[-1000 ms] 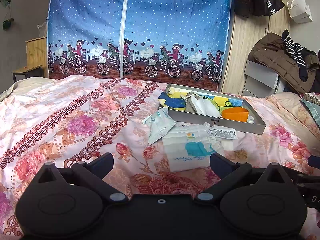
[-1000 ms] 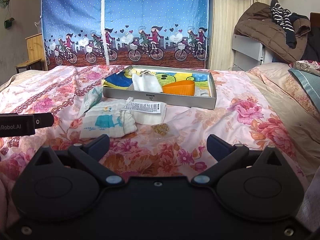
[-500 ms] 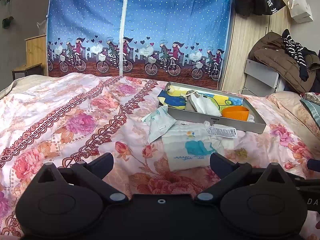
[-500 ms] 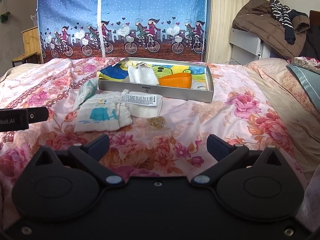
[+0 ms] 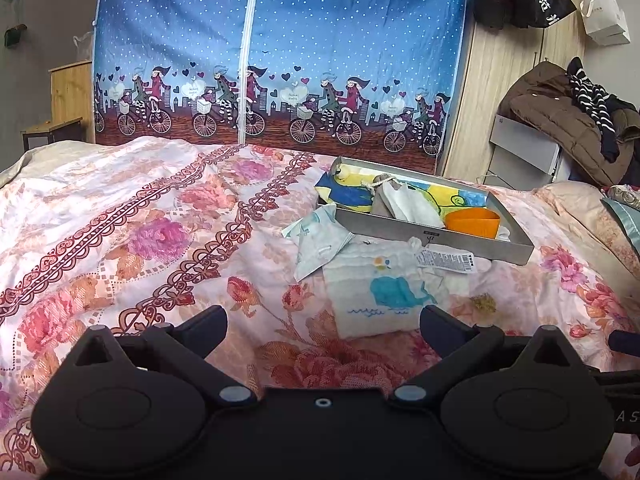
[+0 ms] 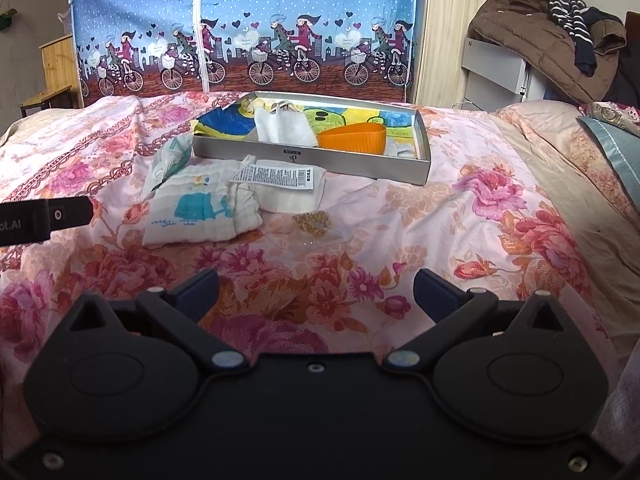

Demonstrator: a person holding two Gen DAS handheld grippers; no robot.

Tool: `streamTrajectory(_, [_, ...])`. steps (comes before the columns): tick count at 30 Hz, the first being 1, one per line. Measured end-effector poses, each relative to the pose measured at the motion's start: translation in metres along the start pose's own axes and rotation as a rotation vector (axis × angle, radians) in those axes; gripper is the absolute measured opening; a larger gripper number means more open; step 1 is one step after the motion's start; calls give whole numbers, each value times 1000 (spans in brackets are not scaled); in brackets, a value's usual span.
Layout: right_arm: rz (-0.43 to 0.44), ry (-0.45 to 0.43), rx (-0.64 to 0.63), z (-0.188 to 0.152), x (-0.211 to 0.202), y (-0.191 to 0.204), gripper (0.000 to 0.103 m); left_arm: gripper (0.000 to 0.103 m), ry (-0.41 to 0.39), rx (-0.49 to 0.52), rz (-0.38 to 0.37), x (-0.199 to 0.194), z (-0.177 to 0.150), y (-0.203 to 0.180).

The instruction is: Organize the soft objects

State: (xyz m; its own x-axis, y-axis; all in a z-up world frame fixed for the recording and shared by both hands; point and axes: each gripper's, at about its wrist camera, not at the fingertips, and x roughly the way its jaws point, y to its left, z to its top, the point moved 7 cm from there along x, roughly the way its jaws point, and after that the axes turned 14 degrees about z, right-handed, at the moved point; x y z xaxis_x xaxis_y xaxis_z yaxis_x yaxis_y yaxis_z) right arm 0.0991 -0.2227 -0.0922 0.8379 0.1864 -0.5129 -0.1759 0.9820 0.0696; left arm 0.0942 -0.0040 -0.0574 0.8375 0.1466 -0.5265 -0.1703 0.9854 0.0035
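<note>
Grippers, left (image 5: 322, 320) and right (image 6: 316, 284), both wide open and empty, have crept nearer the whale cloth (image 6: 202, 216) at eleven o'clock, suggesting pickup.

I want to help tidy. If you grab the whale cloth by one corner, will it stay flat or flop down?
The whale cloth looks thin, crinkly and folded, so it would probably droop and unfold. It likely weighs little. Its edge lies against the white cloth with the label, which may get tugged.

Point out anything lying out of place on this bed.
A white whale-print cloth, a pale green packet and a white labelled cloth lie loose on the quilt beside the grey metal tray, not in it.
</note>
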Motion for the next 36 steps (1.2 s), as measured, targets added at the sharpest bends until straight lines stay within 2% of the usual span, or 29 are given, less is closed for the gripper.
streamTrajectory(3, [14,12,-19,1,4,2,103,102,4,4,3,3,0,-1])
streamTrajectory(7, [13,29,-107,12,21,2,103,102,34,14,-1,16,-2,-7])
streamTrajectory(11, [-36,64,-214,22,51,-2,103,102,45,10,-11,30,-1,-13])
streamTrajectory(16, [3,60,-205,31,81,-7,103,102,58,-23,-26,46,2,-14])
streamTrajectory(19, [30,30,-201,30,87,-8,103,102,60,-43,-73,62,8,-22])
streamTrajectory(22, [50,6,-236,25,91,-11,103,102,62,-51,-166,79,15,-35])
streamTrajectory(25, [44,1,-229,24,99,-15,102,101,74,-37,-197,96,14,-45])
streamTrajectory(27, [51,7,-210,26,108,-19,101,100,91,-11,-203,104,12,-49])
streamTrajectory(30, [66,19,-187,25,119,-24,90,98,138,-5,-218,116,8,-52])
streamTrajectory(32, [72,28,-189,24,126,-24,85,96,200,-40,-238,123,4,-51])
streamTrajectory(36, [84,52,-175,19,137,-22,83,87,286,-99,-276,133,-2,-49])
